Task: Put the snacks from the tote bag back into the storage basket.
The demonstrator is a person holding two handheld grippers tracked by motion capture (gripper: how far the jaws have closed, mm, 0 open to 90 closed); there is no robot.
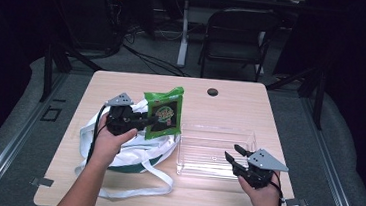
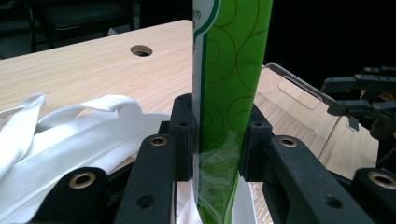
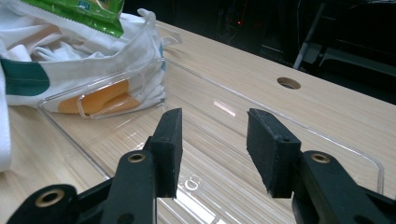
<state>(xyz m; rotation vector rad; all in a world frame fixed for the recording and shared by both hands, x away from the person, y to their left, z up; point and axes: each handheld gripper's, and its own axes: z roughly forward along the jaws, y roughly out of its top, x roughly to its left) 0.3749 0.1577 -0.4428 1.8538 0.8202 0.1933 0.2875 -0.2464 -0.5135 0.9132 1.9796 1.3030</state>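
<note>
Two grippers are at work over a pale wooden worktop (image 1: 231, 99). Held in the person's left hand, the left gripper (image 1: 141, 122) has its black jaws pressed flat against both faces of a green snack packet (image 1: 164, 112), pinching it near its lower edge and holding it upright in the air above a white cloth bag (image 1: 131, 151). In the left gripper view the packet (image 2: 227, 93) rises between the two pads (image 2: 183, 126), showing thin gold swirl lines on green and a white border with a few tiny characters at the top, too small to read. From the high view, the packet's front carries a dark panel with a round green and yellow emblem; its lettering is too blurred to make out.

Slumped on the worktop's left half, the bag has long white straps trailing toward the near edge, plus green and orange patches (image 3: 28, 79).

Just right of the bag lies a clear plastic tray (image 1: 252, 138). Near the tray's front right corner hovers the right gripper (image 1: 235, 155), jaws spread well apart with nothing between them, the pads (image 3: 170, 140) poised above the tray's transparent floor (image 3: 327, 140).

A round hole (image 1: 212, 92) sits in the worktop near its far edge.
</note>
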